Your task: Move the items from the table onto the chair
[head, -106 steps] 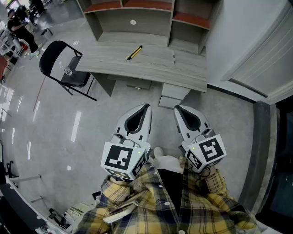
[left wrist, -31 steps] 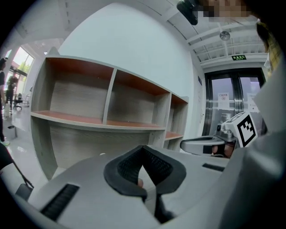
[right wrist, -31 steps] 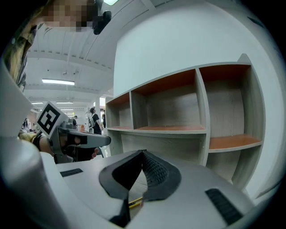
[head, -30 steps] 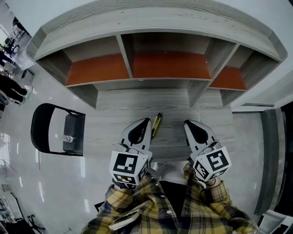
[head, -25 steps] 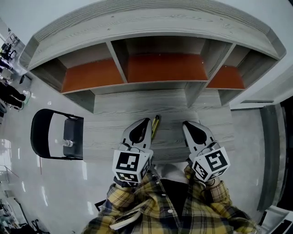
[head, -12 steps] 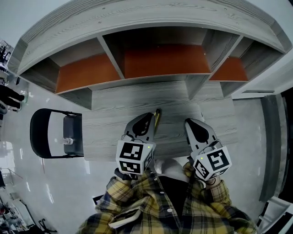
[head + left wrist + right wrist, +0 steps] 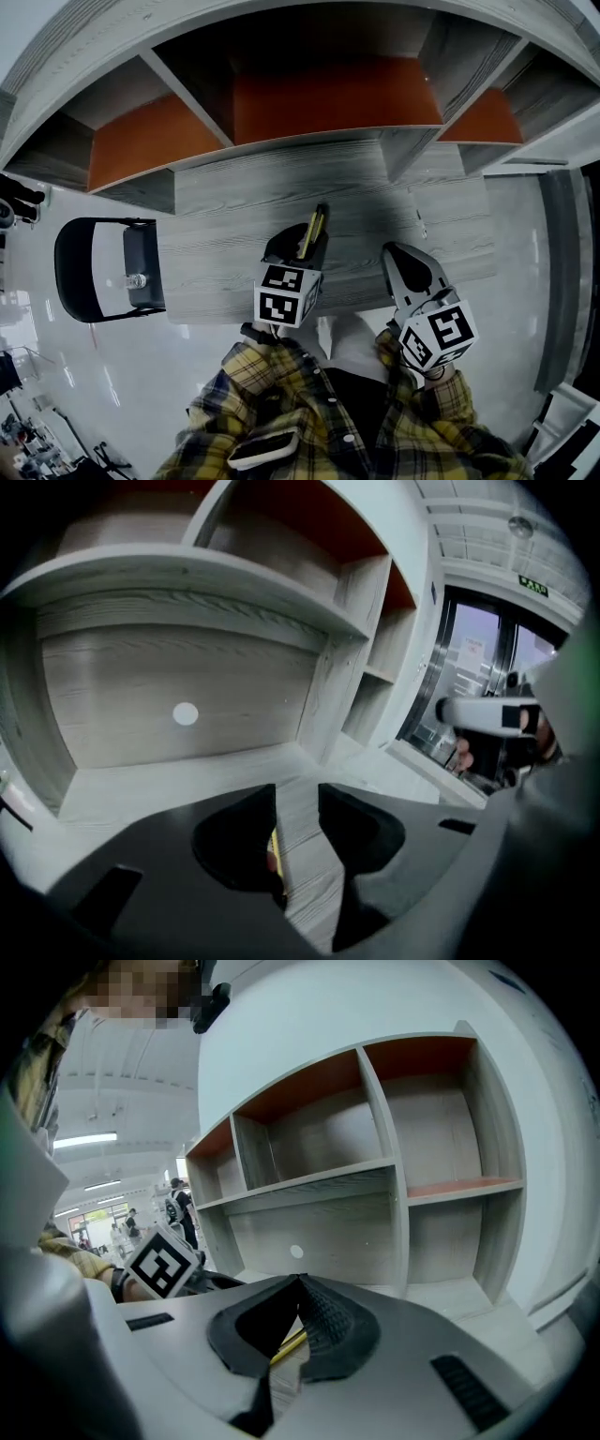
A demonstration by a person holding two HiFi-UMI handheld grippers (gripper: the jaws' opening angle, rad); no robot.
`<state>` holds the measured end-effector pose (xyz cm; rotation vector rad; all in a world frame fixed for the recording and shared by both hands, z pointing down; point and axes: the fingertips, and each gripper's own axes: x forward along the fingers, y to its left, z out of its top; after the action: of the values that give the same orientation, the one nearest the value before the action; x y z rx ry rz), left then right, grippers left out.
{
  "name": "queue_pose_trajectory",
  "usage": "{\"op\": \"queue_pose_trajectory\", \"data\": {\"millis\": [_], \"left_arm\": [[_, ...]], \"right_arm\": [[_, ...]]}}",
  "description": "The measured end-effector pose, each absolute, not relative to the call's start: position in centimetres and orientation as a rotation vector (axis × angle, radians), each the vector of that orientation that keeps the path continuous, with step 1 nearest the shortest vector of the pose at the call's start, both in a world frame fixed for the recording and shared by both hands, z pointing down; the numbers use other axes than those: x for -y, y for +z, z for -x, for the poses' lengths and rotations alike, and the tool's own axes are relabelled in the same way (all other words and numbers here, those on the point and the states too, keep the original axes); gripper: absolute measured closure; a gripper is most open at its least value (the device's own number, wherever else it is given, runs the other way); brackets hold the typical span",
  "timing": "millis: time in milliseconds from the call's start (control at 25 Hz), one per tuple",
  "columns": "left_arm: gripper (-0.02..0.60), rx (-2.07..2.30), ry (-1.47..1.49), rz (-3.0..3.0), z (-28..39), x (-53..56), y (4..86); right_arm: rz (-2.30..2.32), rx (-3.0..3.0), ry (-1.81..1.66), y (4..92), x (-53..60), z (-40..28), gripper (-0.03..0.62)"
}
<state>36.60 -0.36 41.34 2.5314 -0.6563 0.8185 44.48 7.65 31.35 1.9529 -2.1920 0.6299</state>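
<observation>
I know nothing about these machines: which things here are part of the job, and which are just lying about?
Job:
yellow tool
table it lies on
chair
left gripper, fingers just been opening, tool showing between them, ungripped

Lying about:
shelf unit
right gripper, shut and empty

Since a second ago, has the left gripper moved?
Yes, the left gripper went forward over the table edge toward the yellow cutter; its jaws have just been opening, the cutter between them.
</observation>
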Motion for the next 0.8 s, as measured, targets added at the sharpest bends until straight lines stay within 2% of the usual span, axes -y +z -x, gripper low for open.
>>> {"op": "queue_pose_trajectory", "data": {"millis": [360, 560, 800], "left_arm": [[0.439, 0.634, 1.152, -2.339, -35.9, 0.2, 53.3], [0.413, 0.641, 1.215, -2.279, -35.7, 0.1, 55.4], [0.411, 0.677, 1.313, -2.274, -35.6, 0.1, 57.6]], "right_arm": [[-1.97, 2.12, 0.776, 35.2, -9.3, -45.1, 0.577], [-1.999, 2.106, 0.833, 36.4, -10.2, -45.4, 0.577], [-2.045, 2.086, 0.87, 37.1, -10.8, -45.8, 0.577]]}}
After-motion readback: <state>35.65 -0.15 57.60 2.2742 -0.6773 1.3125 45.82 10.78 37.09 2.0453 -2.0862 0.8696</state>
